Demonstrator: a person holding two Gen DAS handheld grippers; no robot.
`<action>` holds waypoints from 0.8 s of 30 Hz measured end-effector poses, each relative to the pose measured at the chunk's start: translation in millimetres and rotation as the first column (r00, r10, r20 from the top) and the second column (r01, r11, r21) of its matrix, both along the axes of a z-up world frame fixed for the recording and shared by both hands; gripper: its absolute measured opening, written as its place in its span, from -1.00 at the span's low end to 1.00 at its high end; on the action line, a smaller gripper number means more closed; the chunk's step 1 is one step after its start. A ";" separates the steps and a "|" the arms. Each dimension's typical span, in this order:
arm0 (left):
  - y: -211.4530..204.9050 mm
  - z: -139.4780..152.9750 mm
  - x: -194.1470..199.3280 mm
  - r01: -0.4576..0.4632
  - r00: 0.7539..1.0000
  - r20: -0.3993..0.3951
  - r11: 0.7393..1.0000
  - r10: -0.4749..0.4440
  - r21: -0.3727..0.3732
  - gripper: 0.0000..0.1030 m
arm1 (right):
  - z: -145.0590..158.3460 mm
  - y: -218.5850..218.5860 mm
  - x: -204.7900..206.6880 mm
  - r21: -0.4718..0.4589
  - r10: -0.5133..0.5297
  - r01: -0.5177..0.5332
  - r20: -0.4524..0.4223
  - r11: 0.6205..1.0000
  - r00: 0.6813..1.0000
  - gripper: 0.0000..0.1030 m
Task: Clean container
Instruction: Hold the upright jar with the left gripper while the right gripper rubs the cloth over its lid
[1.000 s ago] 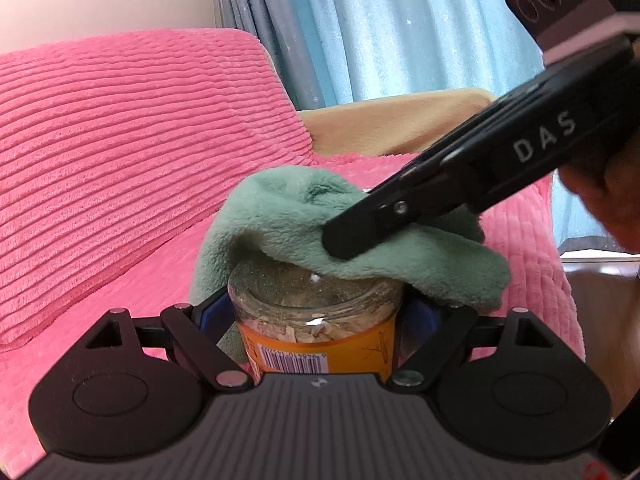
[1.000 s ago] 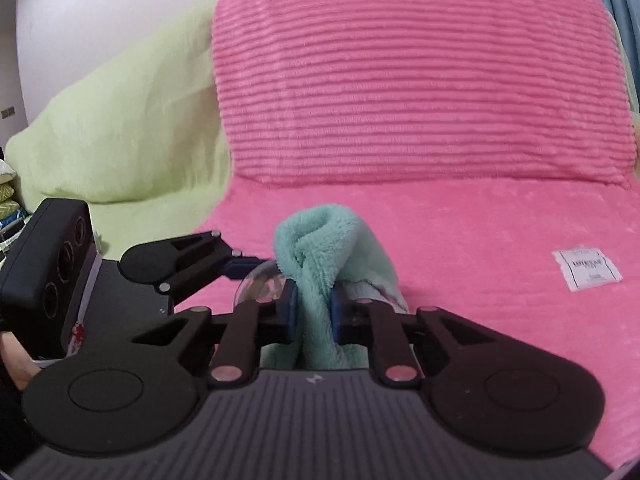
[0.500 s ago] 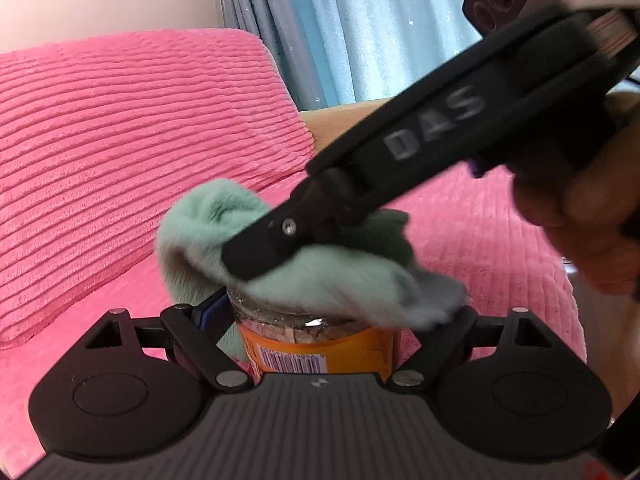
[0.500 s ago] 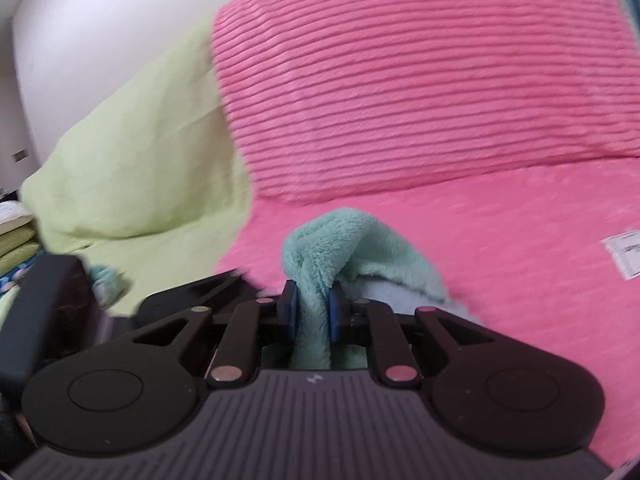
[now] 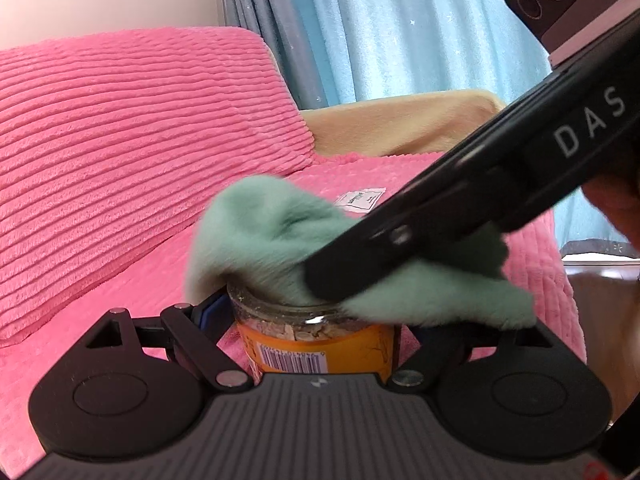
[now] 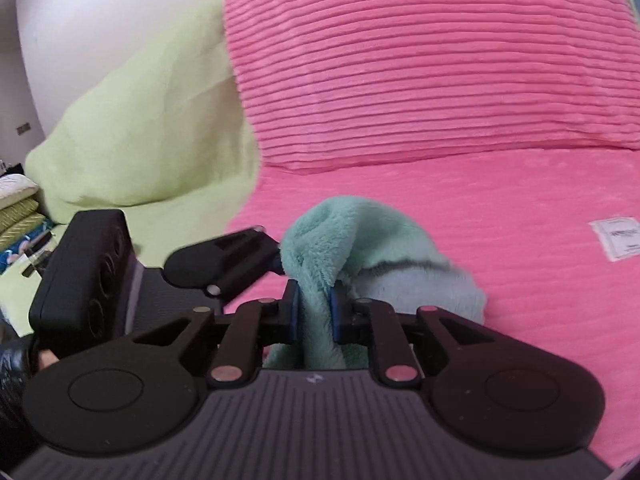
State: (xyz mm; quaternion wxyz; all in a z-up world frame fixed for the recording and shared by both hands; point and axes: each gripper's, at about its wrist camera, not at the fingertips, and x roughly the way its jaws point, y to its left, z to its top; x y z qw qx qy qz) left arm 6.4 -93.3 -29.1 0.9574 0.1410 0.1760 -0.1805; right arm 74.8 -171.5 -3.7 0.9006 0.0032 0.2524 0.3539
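Over the pink sofa [image 5: 120, 152], which fills both views with its ribbed cushion at the far side, the work sits near the cameras. At the left, a green throw [image 6: 140, 128] covers the next seat; a blue curtain [image 5: 400, 28] hangs far behind. A fluffy green cloth [image 5: 272, 236] lies draped over the open mouth of the jar [image 5: 316, 344], soft and bunched, pressed down on the rim. That jar is glass with an orange label and pale flakes inside, so it is likely stiff, smooth and breakable; its straight wall below the neck looks the safest place to hold. The left gripper [image 5: 316, 320] has its fingers clamped on either side of the jar there, holding it upright above the seat. The right gripper [image 6: 314, 308] has its fingers pinched together on a fold of the cloth.
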 end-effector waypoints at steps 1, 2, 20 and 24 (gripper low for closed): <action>0.3 0.2 0.3 -0.001 1.000 0.000 1.000 0.001 -0.002 0.67 | 0.0 0.4 0.4 0.000 0.000 0.000 0.002 1.000 1.000 -0.74; 0.4 0.4 0.8 -0.002 1.000 0.000 1.000 0.002 -0.004 0.67 | -0.1 0.8 0.8 0.000 -0.001 0.001 0.003 1.000 1.000 -0.75; -3.8 4.2 10.3 -0.001 1.000 -0.001 1.000 0.001 -0.001 0.67 | 6.0 -4.3 -9.9 0.034 0.069 -0.067 -0.073 0.997 0.995 -0.74; -3.3 4.4 11.3 -0.003 1.000 -0.001 1.000 0.003 -0.004 0.67 | 4.5 -3.2 -7.1 0.066 0.083 -0.077 -0.083 0.995 0.993 -0.74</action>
